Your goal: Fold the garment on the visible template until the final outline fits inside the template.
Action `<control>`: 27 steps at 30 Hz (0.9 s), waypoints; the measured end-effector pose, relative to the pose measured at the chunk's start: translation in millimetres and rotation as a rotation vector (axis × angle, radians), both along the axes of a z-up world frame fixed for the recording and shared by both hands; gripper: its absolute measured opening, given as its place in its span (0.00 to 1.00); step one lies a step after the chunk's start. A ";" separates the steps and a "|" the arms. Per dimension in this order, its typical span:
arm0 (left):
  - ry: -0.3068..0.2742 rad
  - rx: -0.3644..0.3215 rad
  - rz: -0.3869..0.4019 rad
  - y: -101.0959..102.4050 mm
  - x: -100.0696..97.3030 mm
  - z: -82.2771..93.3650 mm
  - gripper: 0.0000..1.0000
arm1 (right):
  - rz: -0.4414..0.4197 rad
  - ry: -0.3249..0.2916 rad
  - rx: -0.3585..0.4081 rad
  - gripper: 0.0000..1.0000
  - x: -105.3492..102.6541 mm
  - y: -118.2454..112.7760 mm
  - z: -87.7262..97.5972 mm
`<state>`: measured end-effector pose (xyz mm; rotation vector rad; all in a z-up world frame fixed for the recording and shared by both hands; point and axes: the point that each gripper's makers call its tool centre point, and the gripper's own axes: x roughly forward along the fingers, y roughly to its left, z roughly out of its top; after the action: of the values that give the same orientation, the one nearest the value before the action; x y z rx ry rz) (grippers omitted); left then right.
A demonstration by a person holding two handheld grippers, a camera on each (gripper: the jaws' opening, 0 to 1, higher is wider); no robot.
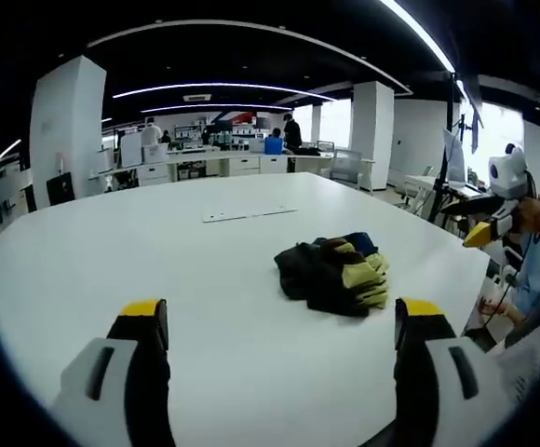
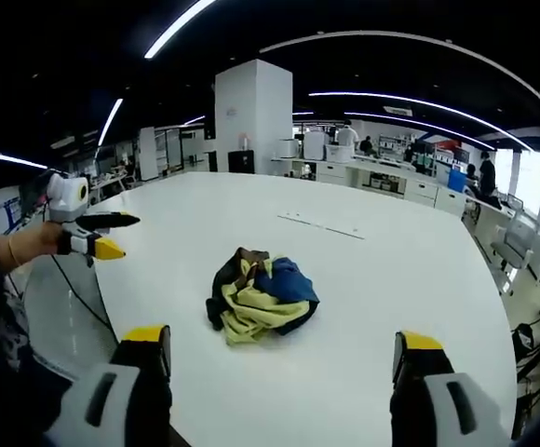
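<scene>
Both tongs (image 1: pixel 281 321) (image 2: pixel 284 345) gape released over a white table (image 1: pixel 112 270) bearing a crumpled garment (image 1: pixel 333 272) in an open office

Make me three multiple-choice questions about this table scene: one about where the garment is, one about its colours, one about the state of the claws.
1. Where is the garment?
A. bunched on the white table
B. hanging from a claw
C. on the floor

2. Which colours does it show?
A. red and white
B. black, yellow and blue
C. plain green

3. How are the claws?
A. both shut on cloth
B. one holds paper
C. both open, holding nothing

Answers: 1 A, it sits heaped on the tabletop; 2 B, all three show; 3 C, the left claw and right claw gape apart from the cloth.
</scene>
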<state>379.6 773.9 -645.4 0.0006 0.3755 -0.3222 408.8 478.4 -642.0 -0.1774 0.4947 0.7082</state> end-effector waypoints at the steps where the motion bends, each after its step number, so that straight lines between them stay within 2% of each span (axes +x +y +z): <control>1: 0.005 -0.005 0.007 0.9 0.0 -0.6 0.98 | -0.002 0.002 0.000 1.00 0.1 -0.3 -0.3; 11: 0.013 0.016 0.025 8.5 -2.1 -3.4 0.96 | -0.013 0.004 0.005 1.00 -1.0 -3.2 -1.9; 27: 0.022 0.034 0.007 6.7 -3.4 -5.6 0.96 | -0.029 0.031 0.022 1.00 -1.8 -5.8 -6.8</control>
<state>376.2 780.6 -651.0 0.0295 0.4028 -0.3094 407.0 472.6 -648.7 -0.1387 0.5179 0.6883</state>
